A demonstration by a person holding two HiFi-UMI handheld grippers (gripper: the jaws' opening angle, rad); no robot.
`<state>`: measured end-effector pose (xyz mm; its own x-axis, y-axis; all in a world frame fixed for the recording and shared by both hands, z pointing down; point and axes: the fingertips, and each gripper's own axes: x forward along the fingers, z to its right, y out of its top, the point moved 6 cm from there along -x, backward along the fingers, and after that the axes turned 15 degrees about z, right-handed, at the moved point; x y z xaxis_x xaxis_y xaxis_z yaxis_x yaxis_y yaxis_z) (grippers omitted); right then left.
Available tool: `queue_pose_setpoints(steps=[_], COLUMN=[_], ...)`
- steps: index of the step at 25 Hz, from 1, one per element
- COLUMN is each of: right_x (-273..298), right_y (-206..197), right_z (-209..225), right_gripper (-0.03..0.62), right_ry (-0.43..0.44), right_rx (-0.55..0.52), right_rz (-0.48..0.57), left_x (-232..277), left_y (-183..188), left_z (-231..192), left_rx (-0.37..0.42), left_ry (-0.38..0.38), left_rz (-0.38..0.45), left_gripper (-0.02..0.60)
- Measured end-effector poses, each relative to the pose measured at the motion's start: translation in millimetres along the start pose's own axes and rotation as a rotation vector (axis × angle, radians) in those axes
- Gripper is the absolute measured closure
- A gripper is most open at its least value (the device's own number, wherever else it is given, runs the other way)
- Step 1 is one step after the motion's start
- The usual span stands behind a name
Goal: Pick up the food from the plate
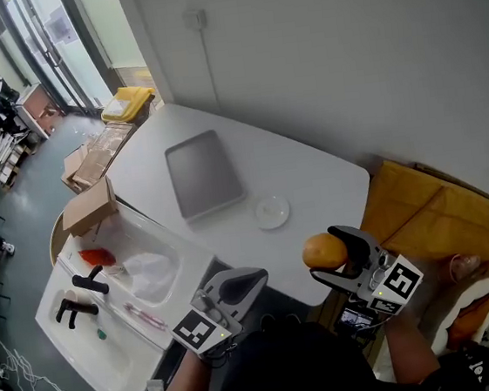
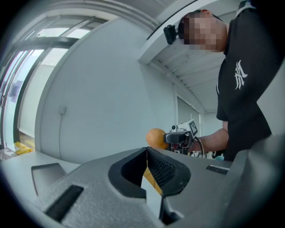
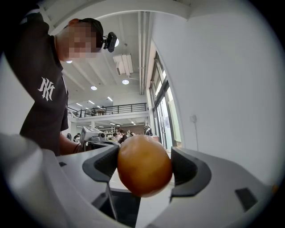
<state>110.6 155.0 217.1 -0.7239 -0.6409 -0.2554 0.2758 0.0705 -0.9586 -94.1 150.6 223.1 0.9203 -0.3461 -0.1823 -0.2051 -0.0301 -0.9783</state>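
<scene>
A round orange fruit (image 1: 323, 250) is clamped in my right gripper (image 1: 329, 258), held in the air off the table's near right corner. In the right gripper view the fruit (image 3: 144, 165) fills the gap between both jaws of the right gripper (image 3: 144, 168). A small white plate (image 1: 272, 211) lies bare on the white table (image 1: 312, 174). My left gripper (image 1: 256, 278) hovers at the table's front edge, shut with nothing in it. From the left gripper view, the left gripper (image 2: 146, 153) points past its touching jaws at the fruit (image 2: 156, 138).
A grey tray (image 1: 205, 175) lies on the table behind the plate. A white tub (image 1: 115, 292) with black tools and plastic stands lower left. Cardboard boxes (image 1: 88, 206) sit on the left, yellow-brown cardboard (image 1: 431, 213) on the right. A white wall runs behind.
</scene>
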Motion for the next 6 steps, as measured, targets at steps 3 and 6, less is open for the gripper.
queue_pose_setpoints(steps=[3,6], right_x=[-7,-12], right_y=[1,2], right_z=[1,1], right_gripper=[0.244,0.244], right_ry=[0.000,0.007], right_rx=[0.011,0.020], right_rz=[0.011,0.015], left_x=[-2,-5], left_y=[6,9], left_z=[8,14], left_rx=[0.009,0.012], left_ry=[0.017,0.036], left_rz=[0.008,-0.001], left_gripper=[0.574,0.574])
